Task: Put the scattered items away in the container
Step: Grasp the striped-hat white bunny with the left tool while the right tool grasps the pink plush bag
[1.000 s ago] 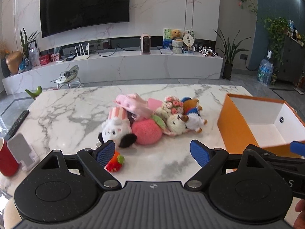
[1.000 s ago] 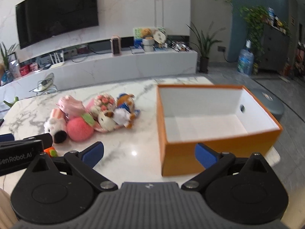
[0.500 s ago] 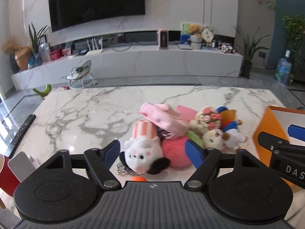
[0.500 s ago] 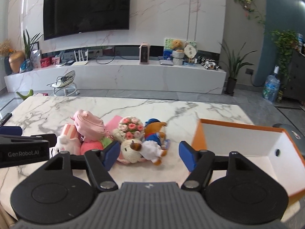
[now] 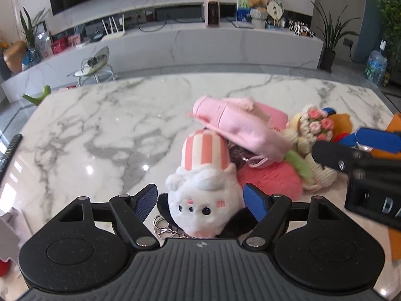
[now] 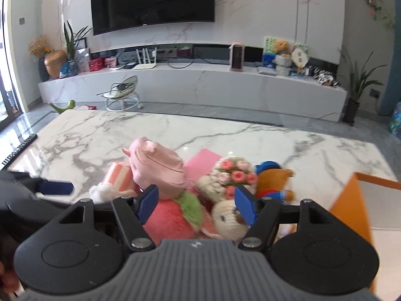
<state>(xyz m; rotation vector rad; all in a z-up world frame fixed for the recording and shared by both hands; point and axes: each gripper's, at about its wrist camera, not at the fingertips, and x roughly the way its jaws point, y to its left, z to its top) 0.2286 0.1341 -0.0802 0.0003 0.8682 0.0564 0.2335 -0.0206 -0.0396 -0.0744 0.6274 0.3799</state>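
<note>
A heap of plush toys lies on the marble table [image 5: 100,130]. My left gripper [image 5: 203,204] is open with its fingers either side of a white plush with a pink-striped hat [image 5: 204,190]. Beside it lie a pink round plush [image 5: 273,180], a pink cap [image 5: 238,125] and a cream plush with roses [image 5: 313,130]. My right gripper [image 6: 198,207] is open over the pink round plush [image 6: 173,218] and the cream plush [image 6: 226,219]. A brown bear in blue [image 6: 273,183] lies to the right. The orange box [image 6: 351,205] stands at the right edge.
A remote control [image 5: 10,150] lies at the table's left edge. A metal keyring [image 5: 163,225] hangs from the white plush. A pink flat item [image 6: 203,163] lies behind the heap. A TV wall and a low marble shelf stand behind the table.
Both grippers have moved forward and down onto the toy heap. The left now straddles the white plush. The right has swung left from the box to the pink and cream plushes.
</note>
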